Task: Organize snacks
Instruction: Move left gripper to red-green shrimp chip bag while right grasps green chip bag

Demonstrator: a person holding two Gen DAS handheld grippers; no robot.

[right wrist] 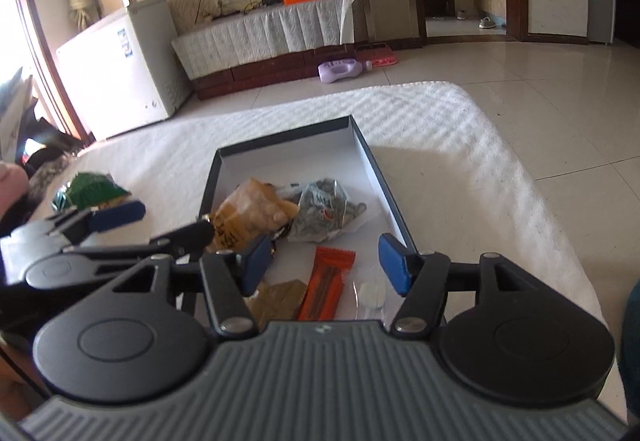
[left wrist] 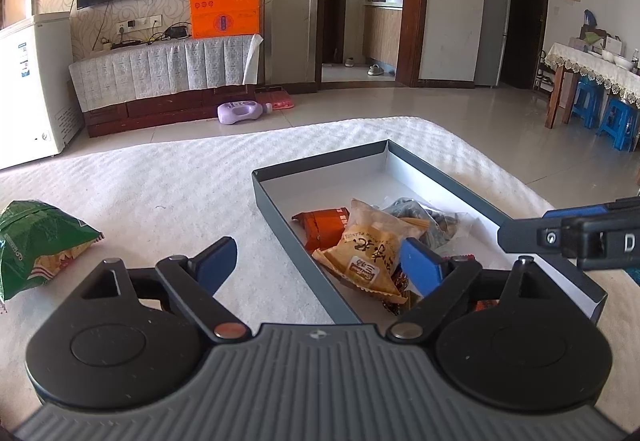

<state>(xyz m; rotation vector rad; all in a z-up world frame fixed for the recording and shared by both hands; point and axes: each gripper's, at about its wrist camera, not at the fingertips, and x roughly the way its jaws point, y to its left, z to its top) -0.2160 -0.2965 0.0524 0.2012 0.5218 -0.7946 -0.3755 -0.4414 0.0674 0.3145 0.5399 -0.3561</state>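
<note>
A shallow dark box with a white inside (left wrist: 280, 217) (right wrist: 384, 181) lies on a white textured cloth. It holds a tan peanut packet (left wrist: 372, 249) (right wrist: 248, 213), an orange packet (left wrist: 324, 225) (right wrist: 326, 285), a clear bag of dark snacks (left wrist: 424, 217) (right wrist: 324, 209) and smaller wrapped sweets. A green snack bag (left wrist: 36, 241) (right wrist: 92, 189) lies on the cloth left of the box. My left gripper (left wrist: 320, 261) is open and empty, straddling the box's left wall. My right gripper (right wrist: 326, 265) is open and empty above the box's near end.
The cloth-covered table (left wrist: 160, 181) ends at a rounded far edge. Beyond it are tiled floor, a purple bottle (left wrist: 240, 113), a TV cabinet with an orange box (left wrist: 224, 5), a white freezer (left wrist: 32, 81) at left and a dining table with blue stools (left wrist: 600, 113) at right.
</note>
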